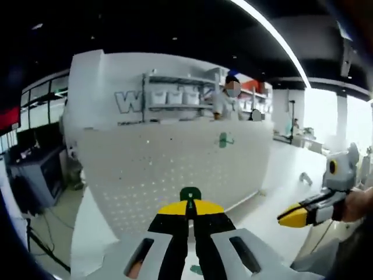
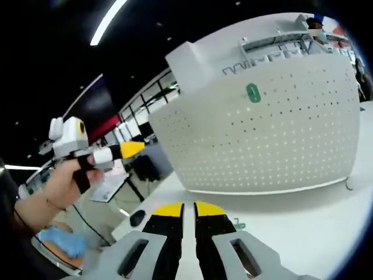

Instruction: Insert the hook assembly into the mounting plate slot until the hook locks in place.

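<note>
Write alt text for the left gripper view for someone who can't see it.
The left tongs, yellow-tipped, pinch a small green hook in front of a white pegboard that already carries another green hook. The right tongs enter from the right, and a person stands behind the board.

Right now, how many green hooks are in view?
3. One already on the pegboard, one pinched at the left gripper tips, and one lying on the table by the right gripper. More may be hidden.

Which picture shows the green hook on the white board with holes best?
The right gripper view: the green hook on the board looks bigger and clearer. In the left gripper view it is smaller.
</note>
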Tool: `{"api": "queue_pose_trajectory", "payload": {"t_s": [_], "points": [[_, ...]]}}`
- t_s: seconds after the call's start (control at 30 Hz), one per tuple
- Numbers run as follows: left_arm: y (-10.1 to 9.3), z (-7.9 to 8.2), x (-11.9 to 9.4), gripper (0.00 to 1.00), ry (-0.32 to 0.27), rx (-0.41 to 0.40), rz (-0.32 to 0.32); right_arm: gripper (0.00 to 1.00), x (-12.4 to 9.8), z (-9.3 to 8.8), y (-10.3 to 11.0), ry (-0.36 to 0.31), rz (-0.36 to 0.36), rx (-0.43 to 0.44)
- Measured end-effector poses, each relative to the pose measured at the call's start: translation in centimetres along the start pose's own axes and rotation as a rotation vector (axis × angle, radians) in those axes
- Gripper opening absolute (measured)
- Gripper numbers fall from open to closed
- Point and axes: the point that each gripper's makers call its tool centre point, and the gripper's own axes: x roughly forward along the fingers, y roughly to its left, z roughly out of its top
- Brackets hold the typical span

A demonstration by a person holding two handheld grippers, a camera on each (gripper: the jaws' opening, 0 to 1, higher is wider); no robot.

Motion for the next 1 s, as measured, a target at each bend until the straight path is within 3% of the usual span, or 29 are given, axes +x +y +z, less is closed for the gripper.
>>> {"api": "queue_pose_trajectory", "payload": {"t_s": [0.33, 0.4, 0.73, 1.0], "points": [[4.7, 3.7, 1.9, 0.01, -0.127, -0.007, 0.151, 0.04, -0.2, -2.0, 0.0, 0.047, -0.001, -0.008], [5.3, 4.3, 2.7, 0.01, -0.156, -0.045, 0.183, 0.04, -0.3, -2.3, -0.1, 0.053, -0.002, -0.006], [5.7, 5.1, 5.6, 0.01, -0.197, -0.033, 0.243, 0.03, -0.3, -2.8, -1.1, 0.065, -0.018, 0.009], [8.0, 5.9, 6.6, 0.01, -0.225, -0.036, 0.313, 0.03, -0.3, -3.3, -1.5, 0.078, -0.025, 0.019]]}}
